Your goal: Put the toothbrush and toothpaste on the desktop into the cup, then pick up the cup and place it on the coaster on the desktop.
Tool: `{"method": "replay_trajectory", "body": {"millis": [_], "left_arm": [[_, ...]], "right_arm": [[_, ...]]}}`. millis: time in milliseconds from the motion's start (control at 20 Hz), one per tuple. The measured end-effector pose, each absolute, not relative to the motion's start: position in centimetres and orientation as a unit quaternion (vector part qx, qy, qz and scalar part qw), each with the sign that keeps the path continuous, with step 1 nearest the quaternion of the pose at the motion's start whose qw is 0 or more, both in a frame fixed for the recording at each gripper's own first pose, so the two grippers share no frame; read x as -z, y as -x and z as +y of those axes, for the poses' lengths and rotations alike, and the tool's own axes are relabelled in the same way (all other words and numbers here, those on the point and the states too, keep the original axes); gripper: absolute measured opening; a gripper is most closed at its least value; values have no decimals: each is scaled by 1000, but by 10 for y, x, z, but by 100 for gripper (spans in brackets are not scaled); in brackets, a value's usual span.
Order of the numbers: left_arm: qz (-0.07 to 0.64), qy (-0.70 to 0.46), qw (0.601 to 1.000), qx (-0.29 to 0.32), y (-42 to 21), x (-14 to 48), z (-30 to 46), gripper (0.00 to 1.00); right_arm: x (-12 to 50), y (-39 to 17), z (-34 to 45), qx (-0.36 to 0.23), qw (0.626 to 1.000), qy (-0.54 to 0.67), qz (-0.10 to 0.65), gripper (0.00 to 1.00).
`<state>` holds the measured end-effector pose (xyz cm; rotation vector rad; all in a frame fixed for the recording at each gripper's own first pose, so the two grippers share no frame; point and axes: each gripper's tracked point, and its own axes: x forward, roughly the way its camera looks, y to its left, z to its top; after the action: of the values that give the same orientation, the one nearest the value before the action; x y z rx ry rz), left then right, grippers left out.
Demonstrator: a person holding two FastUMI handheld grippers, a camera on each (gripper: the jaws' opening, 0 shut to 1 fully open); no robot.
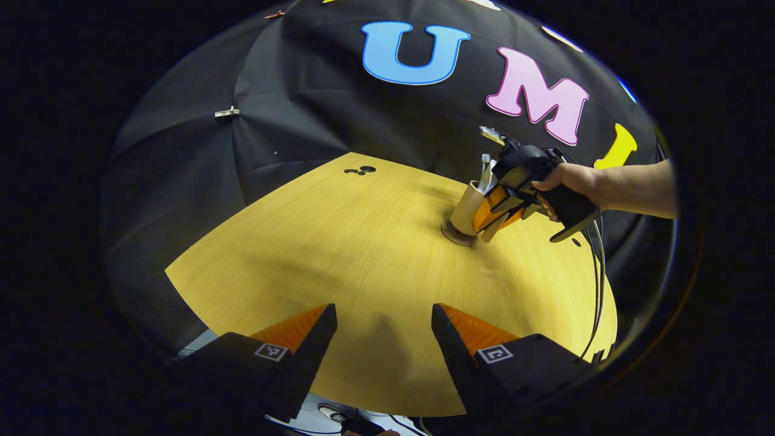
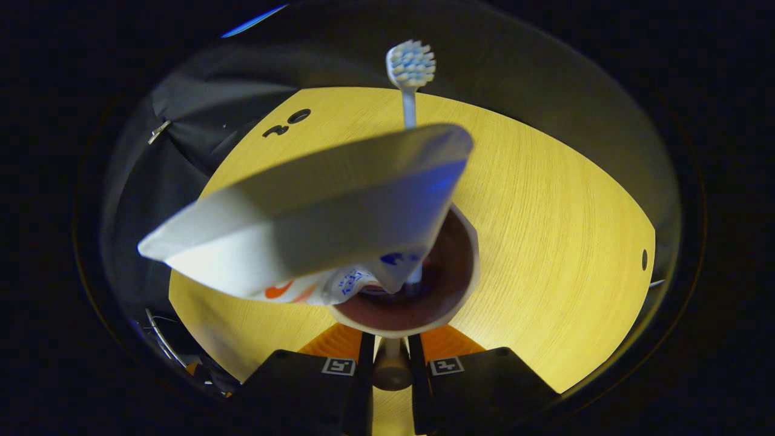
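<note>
Looking first at the cup, we find it tilted, its base resting on or just above the round coaster at the far right of the desktop; we cannot tell from the left gripper view whether the base sits flat yet. The toothbrush and the toothpaste already stand inside it, the brush's long axis running up out of the mouth, bristles at the top, the tube leaning out toward the left in the right gripper view.

The right gripper, held by a hand, pinches the cup: in its own view the two fingers sit close together at the bottom with the cup's handle or wall clamped between them, and the rim lies directly ahead of them. So the cup lies straight along these jaws, and we judge the coming move turns on lowering and levelling it squarely over the coaster before letting go.

The left gripper hangs at the near edge of the desktop, well apart from the cup, its jaws spread and holding nothing.

The desktop is pale yellow wood grain, bare around the coaster, with small dark holes near its far edge. Black cloth walls close the booth behind.
</note>
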<state>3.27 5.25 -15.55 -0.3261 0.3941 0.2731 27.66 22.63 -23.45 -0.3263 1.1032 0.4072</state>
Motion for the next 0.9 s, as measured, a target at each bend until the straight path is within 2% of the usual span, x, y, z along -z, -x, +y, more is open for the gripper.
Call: {"method": "replay_trajectory", "body": {"millis": [350, 400, 450, 500, 600, 700, 750, 800, 850, 900], "left_arm": [[204, 159, 956, -141, -18, 160, 56, 98], [206, 160, 955, -141, -16, 161, 55, 98], [208, 159, 955, -141, -14, 161, 54, 98], [208, 157, 955, -142, -12, 161, 53, 98], [205, 156, 956, -142, -10, 158, 51, 98], [202, 155, 957, -141, -10, 155, 46, 98], [200, 154, 958, -140, -11, 151, 43, 98], [197, 153, 958, -138, -11, 147, 39, 98], [193, 153, 960, -136, -12, 143, 35, 98], [188, 152, 961, -134, -11, 137, 31, 98]], "right_arm": [[245, -271, 224, -183, 812, 176, 526, 30], [243, -270, 224, -187, 812, 176, 525, 25], [238, -265, 224, -192, 811, 171, 525, 32], [234, -264, 228, -196, 813, 163, 524, 34], [222, -260, 229, -201, 819, 147, 517, 51], [209, -256, 232, -211, 826, 135, 505, 69], [202, -254, 228, -215, 830, 132, 498, 84], [193, -250, 225, -222, 834, 127, 489, 87], [184, -245, 221, -228, 838, 121, 481, 97], [172, -240, 216, -232, 843, 116, 471, 100]]}}
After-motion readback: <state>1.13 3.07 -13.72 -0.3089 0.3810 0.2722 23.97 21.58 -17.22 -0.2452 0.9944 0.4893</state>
